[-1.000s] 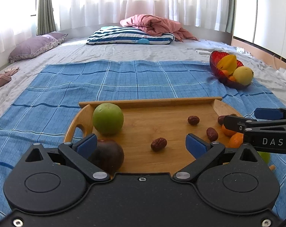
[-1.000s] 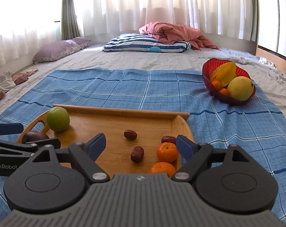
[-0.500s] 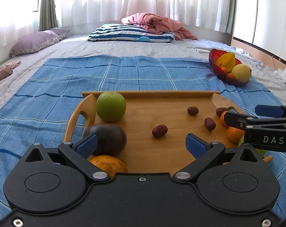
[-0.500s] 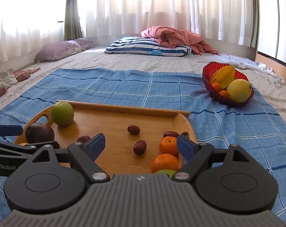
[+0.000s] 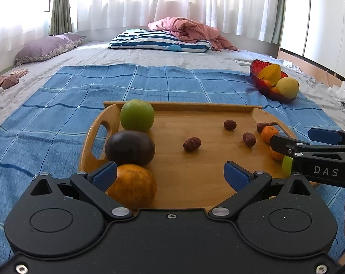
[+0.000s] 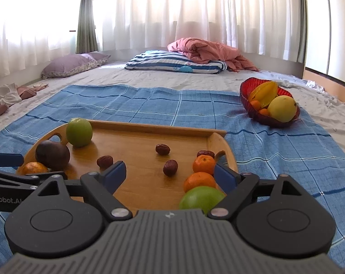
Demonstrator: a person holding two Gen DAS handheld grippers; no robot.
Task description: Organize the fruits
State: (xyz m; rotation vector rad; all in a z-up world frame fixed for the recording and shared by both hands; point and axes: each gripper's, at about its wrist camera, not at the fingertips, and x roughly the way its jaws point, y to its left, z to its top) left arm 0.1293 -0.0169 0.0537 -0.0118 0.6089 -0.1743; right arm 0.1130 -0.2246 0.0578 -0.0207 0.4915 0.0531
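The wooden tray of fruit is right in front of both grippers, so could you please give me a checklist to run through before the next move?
1. Left gripper open, nothing between the pads: ok.
2. Right gripper open, nothing gripped: ok.
3. Wooden tray flat on the blue checked cloth: ok.
4. Orange beside the left gripper's left pad, whether touching: cannot tell.
5. Red bowl has room for more fruit beside the starfruit: cannot tell.
6. Four dried dates, such as this one, lie apart on the tray: ok.
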